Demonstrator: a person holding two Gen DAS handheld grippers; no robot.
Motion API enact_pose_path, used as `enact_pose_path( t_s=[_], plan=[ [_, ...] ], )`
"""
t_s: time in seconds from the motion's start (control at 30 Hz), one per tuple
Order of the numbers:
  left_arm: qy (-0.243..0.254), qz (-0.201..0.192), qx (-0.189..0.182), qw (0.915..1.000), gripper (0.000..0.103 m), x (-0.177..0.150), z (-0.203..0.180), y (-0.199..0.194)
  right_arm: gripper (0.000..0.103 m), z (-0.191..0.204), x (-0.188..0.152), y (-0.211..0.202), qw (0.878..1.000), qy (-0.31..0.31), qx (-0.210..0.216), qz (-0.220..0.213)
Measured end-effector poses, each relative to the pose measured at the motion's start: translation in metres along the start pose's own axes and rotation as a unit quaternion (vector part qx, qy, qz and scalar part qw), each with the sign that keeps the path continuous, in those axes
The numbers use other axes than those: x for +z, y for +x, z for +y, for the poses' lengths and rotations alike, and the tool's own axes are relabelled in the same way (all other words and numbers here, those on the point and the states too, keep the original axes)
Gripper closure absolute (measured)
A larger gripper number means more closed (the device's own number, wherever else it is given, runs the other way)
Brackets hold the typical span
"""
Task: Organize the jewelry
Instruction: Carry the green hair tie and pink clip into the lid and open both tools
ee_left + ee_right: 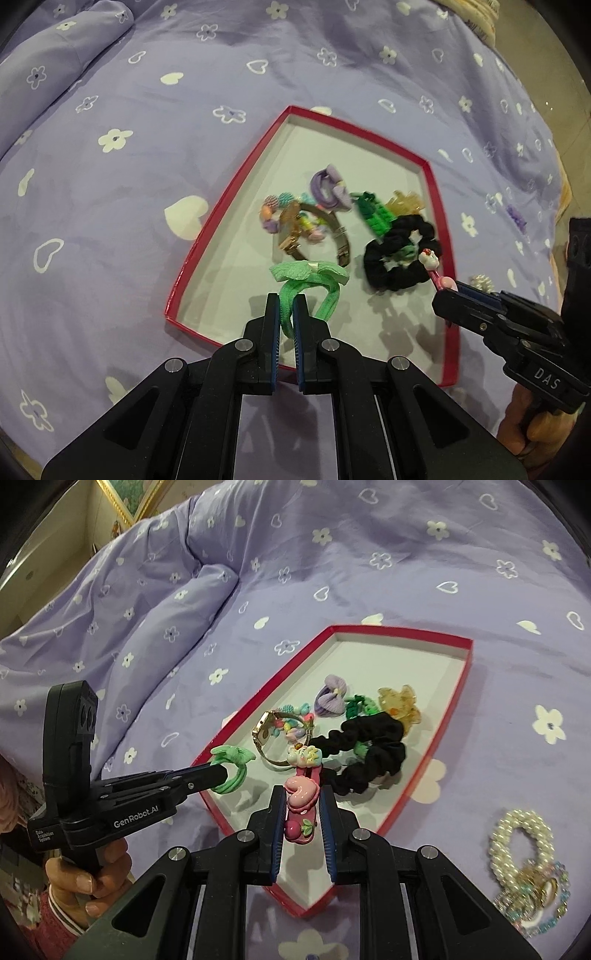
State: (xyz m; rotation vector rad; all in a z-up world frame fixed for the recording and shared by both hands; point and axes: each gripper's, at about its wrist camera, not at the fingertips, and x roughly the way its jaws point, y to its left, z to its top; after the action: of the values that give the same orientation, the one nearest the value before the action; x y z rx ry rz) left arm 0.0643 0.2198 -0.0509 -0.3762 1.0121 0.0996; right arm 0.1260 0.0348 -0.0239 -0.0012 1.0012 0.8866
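Note:
A red-rimmed box [229, 188] [467, 664] with a white floor lies on the lilac bedspread. Inside are a black scrunchie [399, 258] [373, 760], a gold watch [295, 229] [264, 731], a purple hair tie [330, 188] [332, 698], a green clip [375, 214] and an amber claw clip [400, 703]. My left gripper [286, 310] [221, 771] is shut on a green bow hair tie [308, 280] [232, 764] over the box's near end. My right gripper [303, 805] [445, 290] is shut on a pink hair clip [301, 797] [437, 273] with charms, over the box's near right side.
A pearl bracelet [521, 838] [480, 284] and a pile of glittery bracelets [535, 901] lie on the bedspread to the right of the box. A folded duvet ridge [147, 627] runs along the left. A hand [92, 875] holds the left gripper's handle.

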Motion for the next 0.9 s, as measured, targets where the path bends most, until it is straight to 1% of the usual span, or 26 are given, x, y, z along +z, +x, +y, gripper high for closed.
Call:
enact_pose_path(
  t_s=[0.3,0.4,0.63,0.7,0.77,0.83,0.9],
  plan=[
    [0.013,0.023,0.02,0.9994,0.097,0.003,0.002,0.02,0.085,-0.003,0.0,0.032,0.999,-0.009,-0.018,0.046],
    [0.016,0.03,0.022,0.9992,0.097,0.002,0.0,0.024,0.085,-0.003,0.001,0.034,0.998,-0.018,-0.02,0.052],
    [0.011,0.03,0.023,0.9992,0.094,0.002,0.003,0.026,0.085,-0.002,0.001,0.036,0.998,-0.027,-0.015,0.063],
    [0.01,0.03,0.024,0.9992,0.091,0.002,0.003,0.025,0.084,-0.002,0.001,0.036,0.998,-0.026,-0.015,0.062],
    [0.008,0.027,0.027,0.9992,0.082,0.002,0.002,0.023,0.084,-0.002,0.0,0.036,0.998,-0.026,-0.014,0.062],
    [0.008,0.022,0.028,0.9993,0.076,0.002,0.003,0.02,0.084,-0.002,0.0,0.035,0.998,-0.022,-0.012,0.061],
    [0.007,0.019,0.029,0.9994,0.074,0.001,0.003,0.017,0.084,-0.002,0.001,0.034,0.998,-0.02,-0.011,0.059]
  ],
)
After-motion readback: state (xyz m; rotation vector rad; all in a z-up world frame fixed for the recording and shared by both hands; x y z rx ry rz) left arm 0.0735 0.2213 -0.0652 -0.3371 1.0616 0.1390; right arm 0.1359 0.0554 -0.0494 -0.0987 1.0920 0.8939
